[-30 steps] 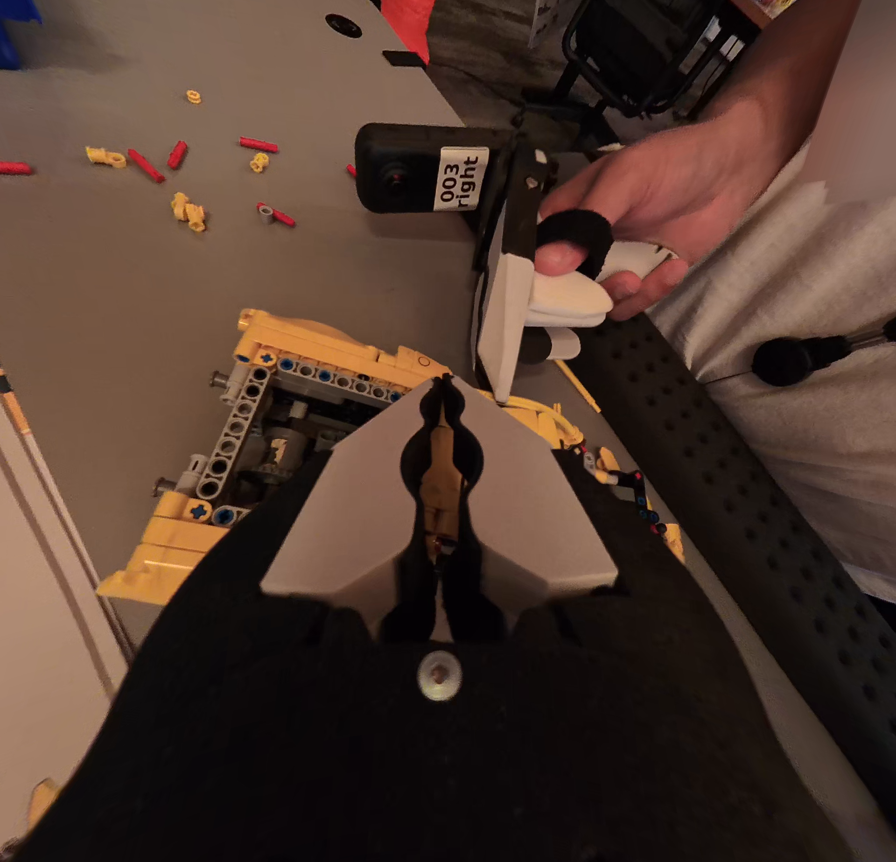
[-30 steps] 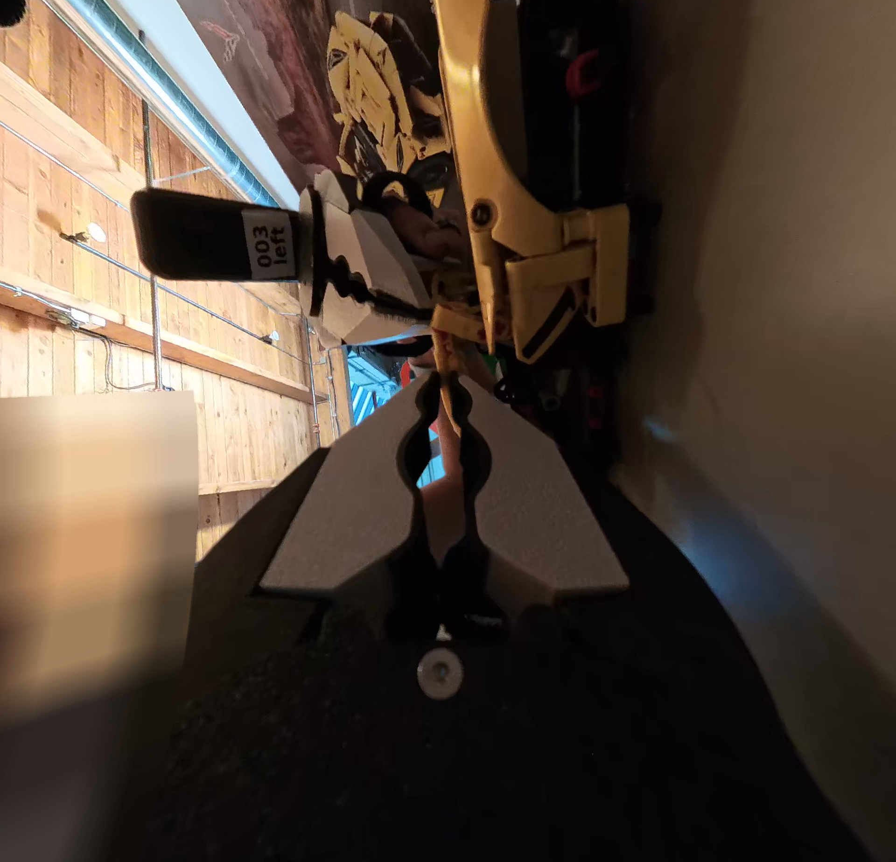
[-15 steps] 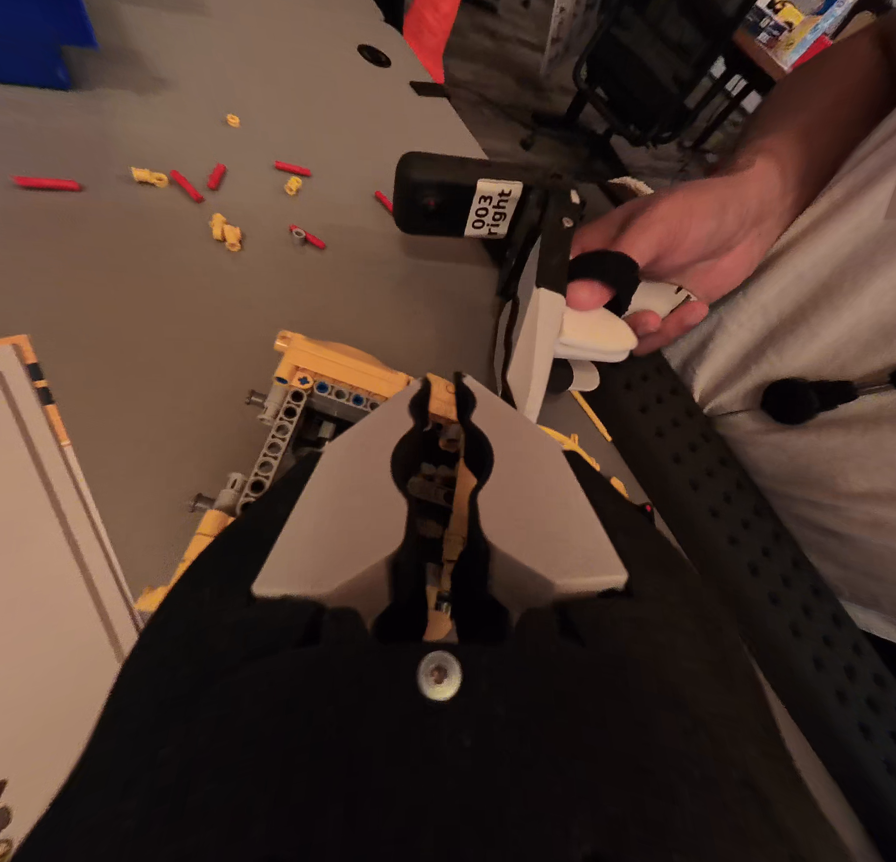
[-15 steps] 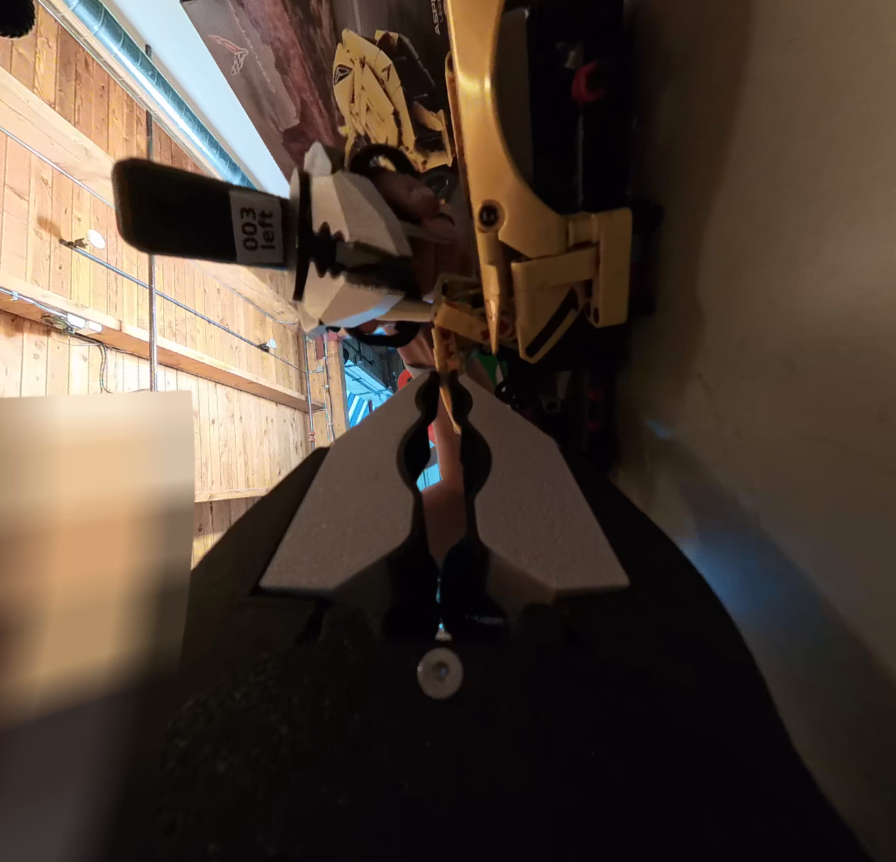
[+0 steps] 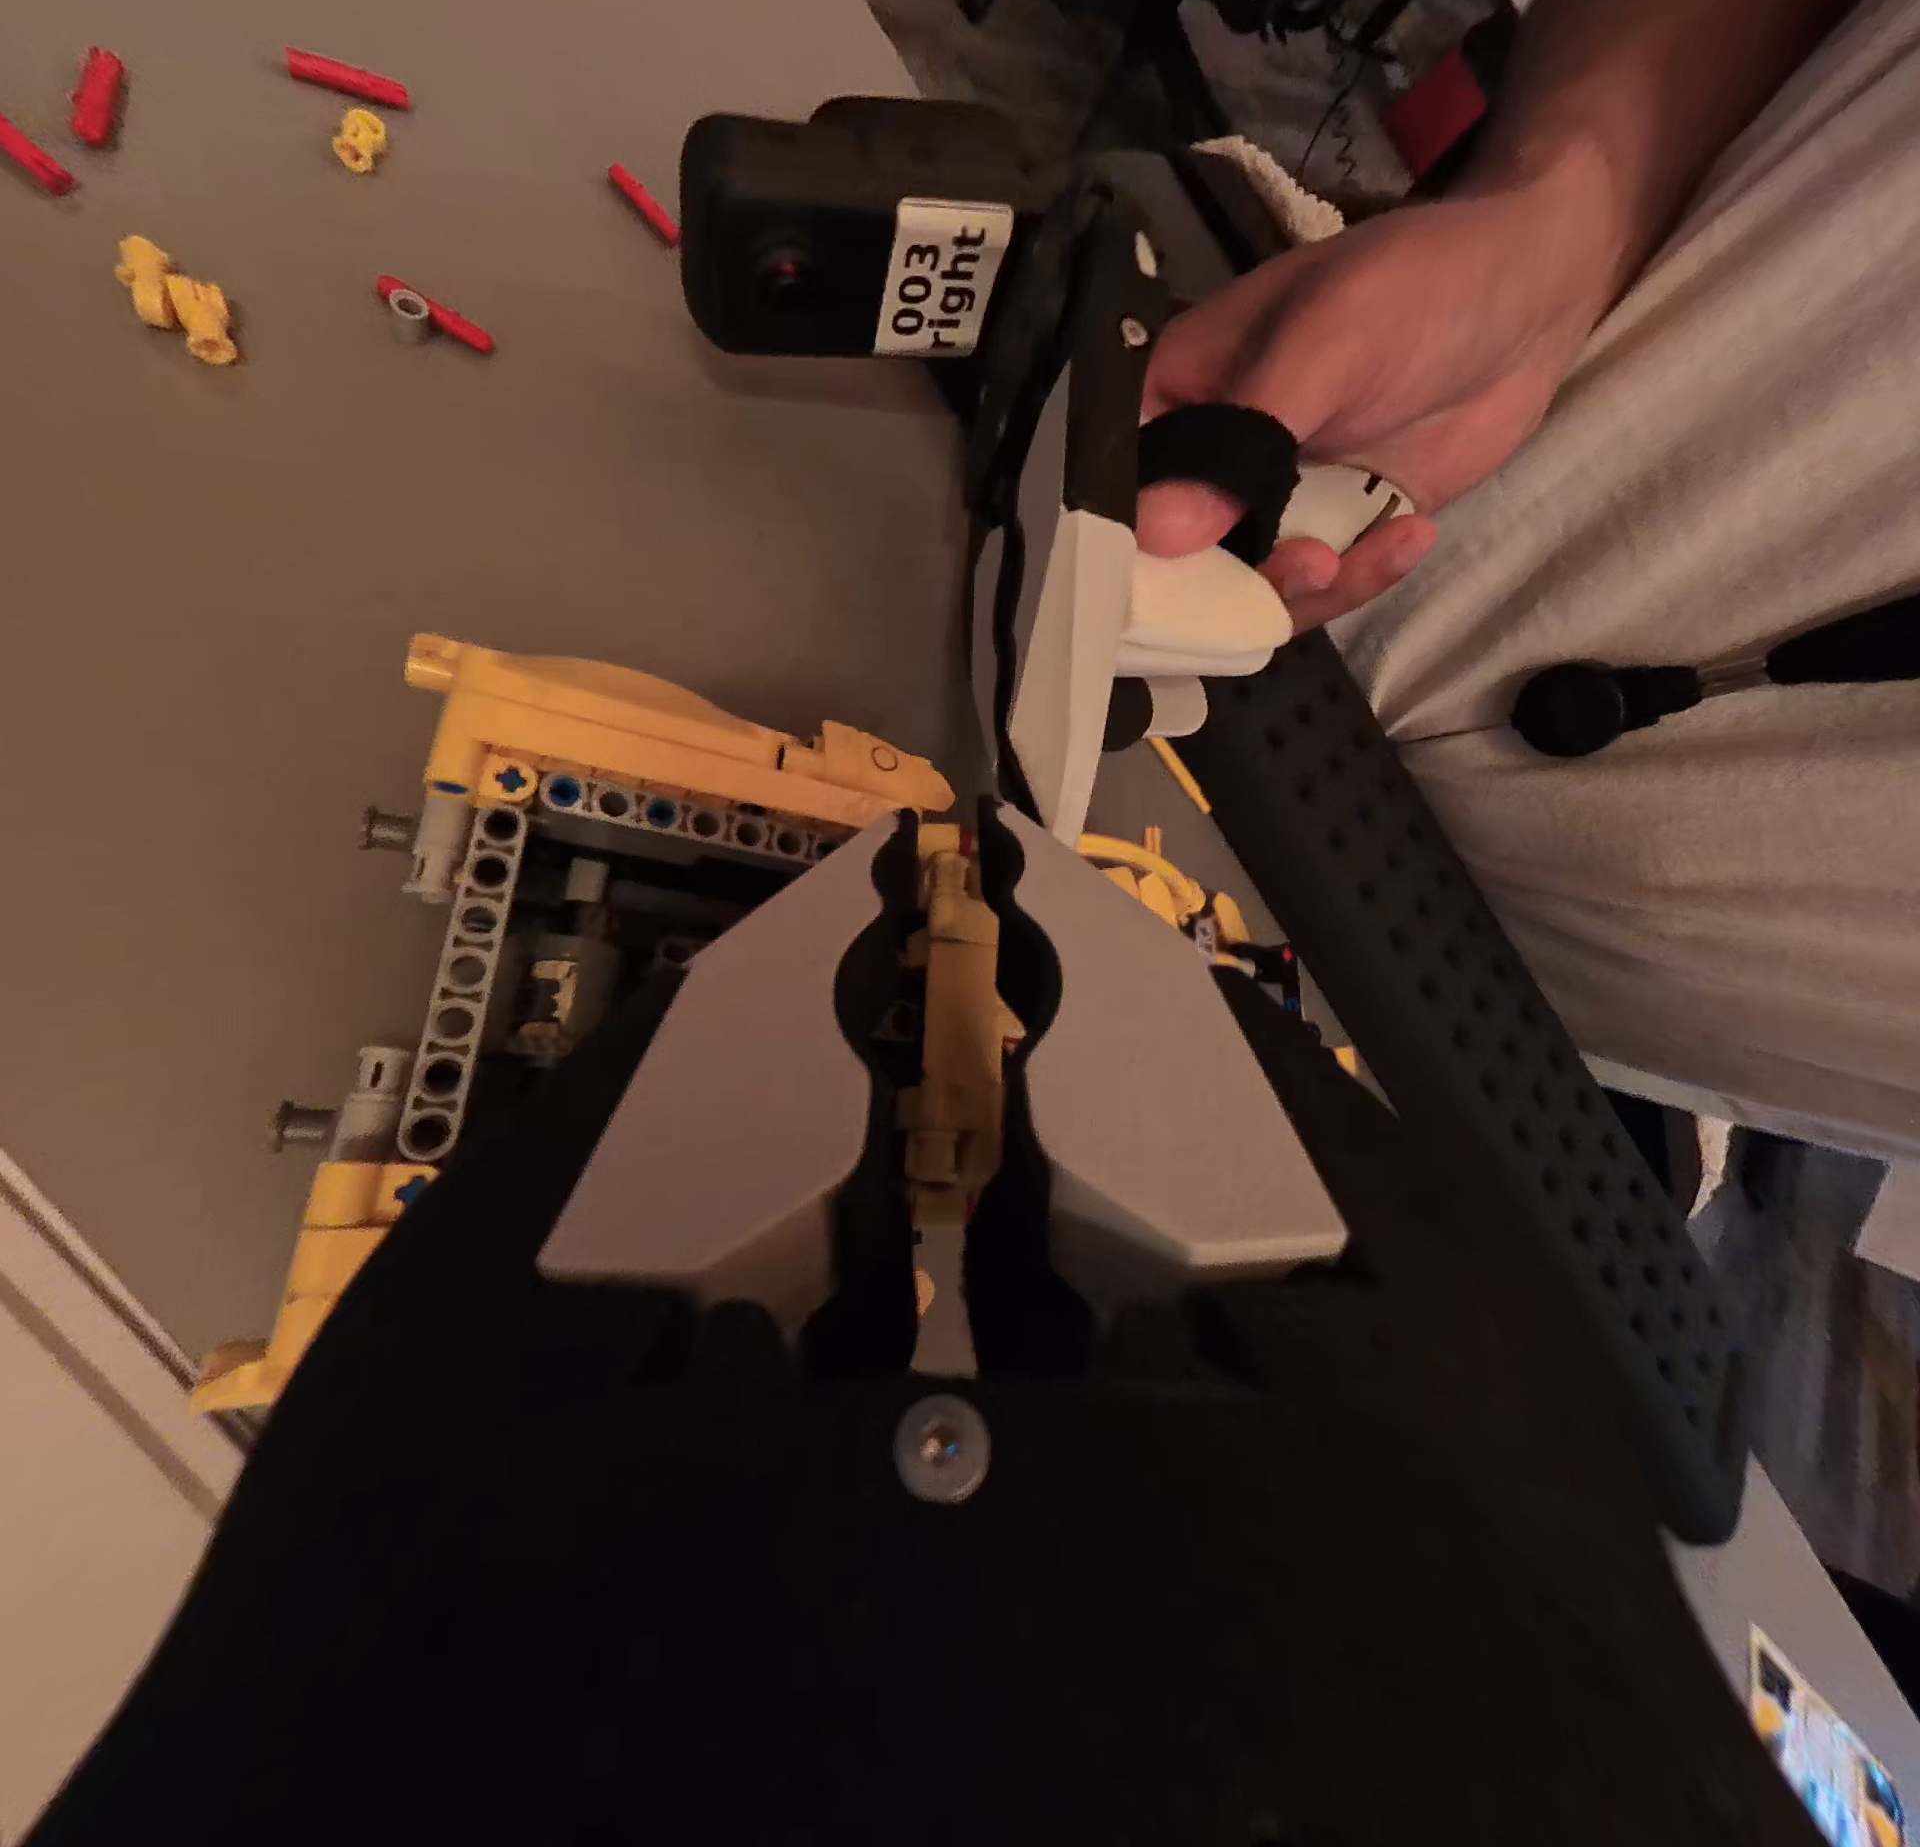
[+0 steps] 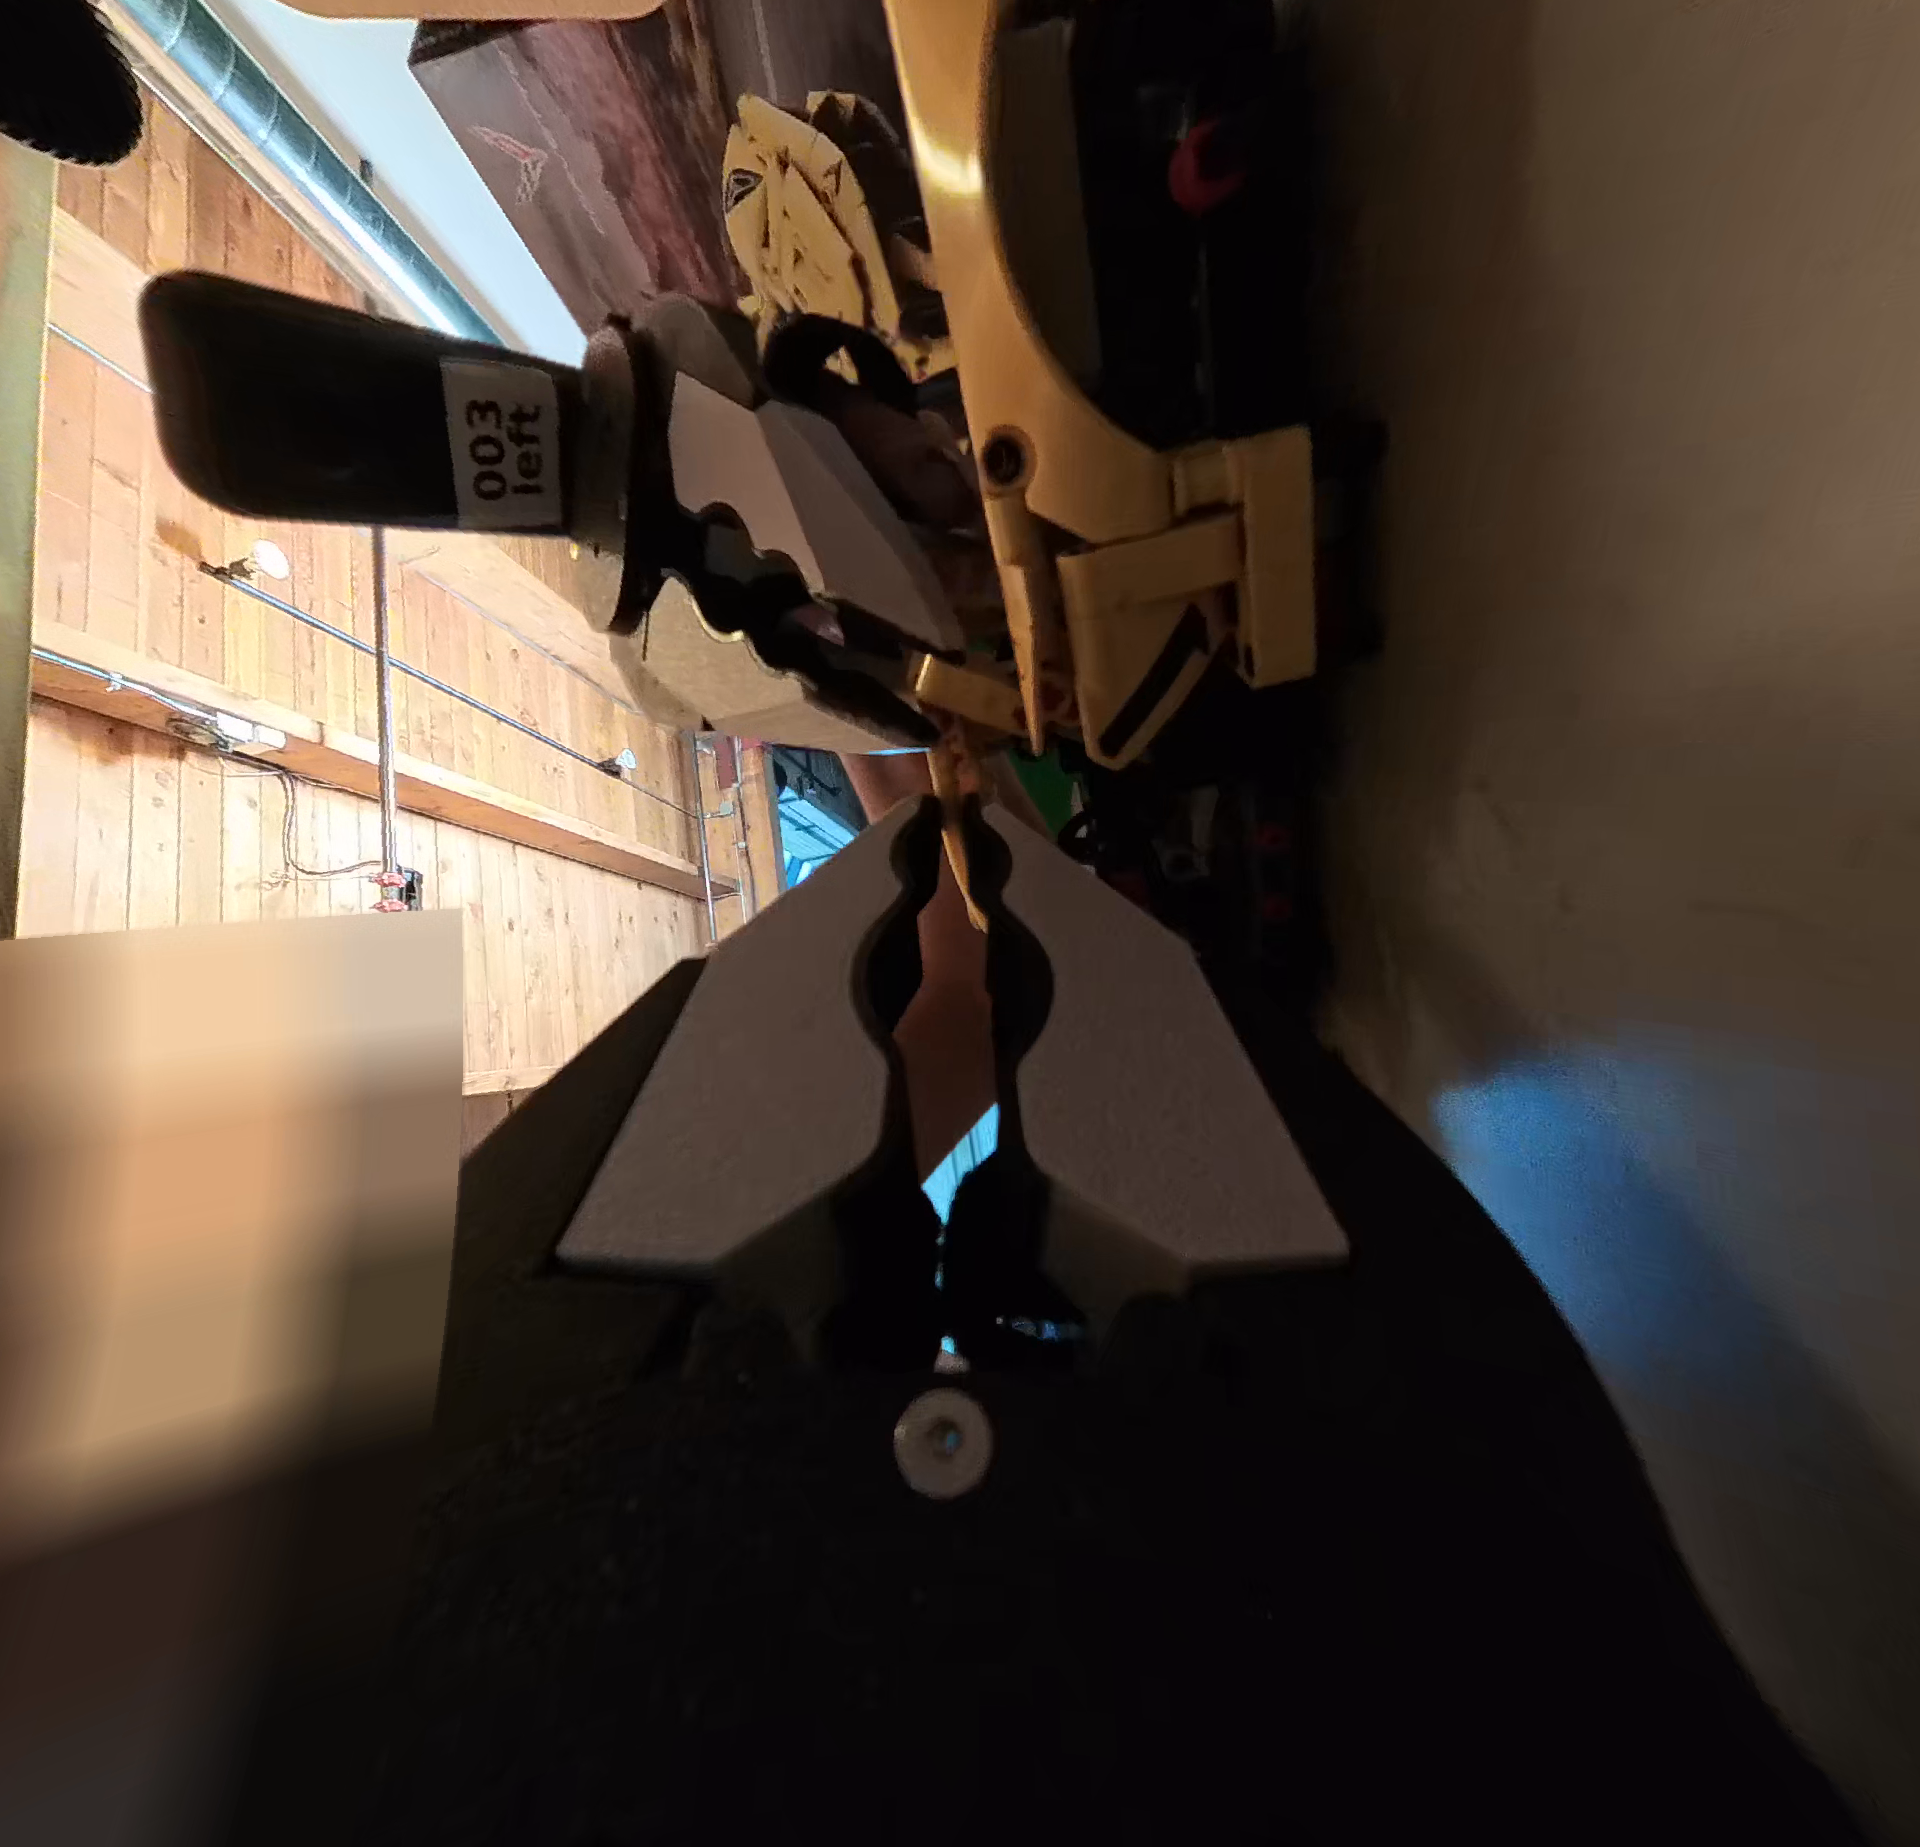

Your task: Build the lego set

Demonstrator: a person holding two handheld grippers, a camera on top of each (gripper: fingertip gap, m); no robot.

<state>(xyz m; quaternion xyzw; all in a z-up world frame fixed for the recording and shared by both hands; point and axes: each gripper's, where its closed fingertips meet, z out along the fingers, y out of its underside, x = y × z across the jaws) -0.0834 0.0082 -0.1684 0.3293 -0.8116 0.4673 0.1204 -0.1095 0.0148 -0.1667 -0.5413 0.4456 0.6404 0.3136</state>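
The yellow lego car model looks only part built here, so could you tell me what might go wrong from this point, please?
1. The left hand-held gripper is closed on a yellow part of the yellow lego car model; squeezing or twisting could pop joined pieces apart.
2. The right hand-held gripper pinches a thin yellow strip at its very tips, so it may slip out.
3. The model lies near the table edge; a push could send it off.

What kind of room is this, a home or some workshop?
Probably a workshop or lab space rather than a home. The wall is bare wooden planking with an exposed metal duct running above it, and a grey work table carries a half-built yellow lego car and scattered loose pieces.
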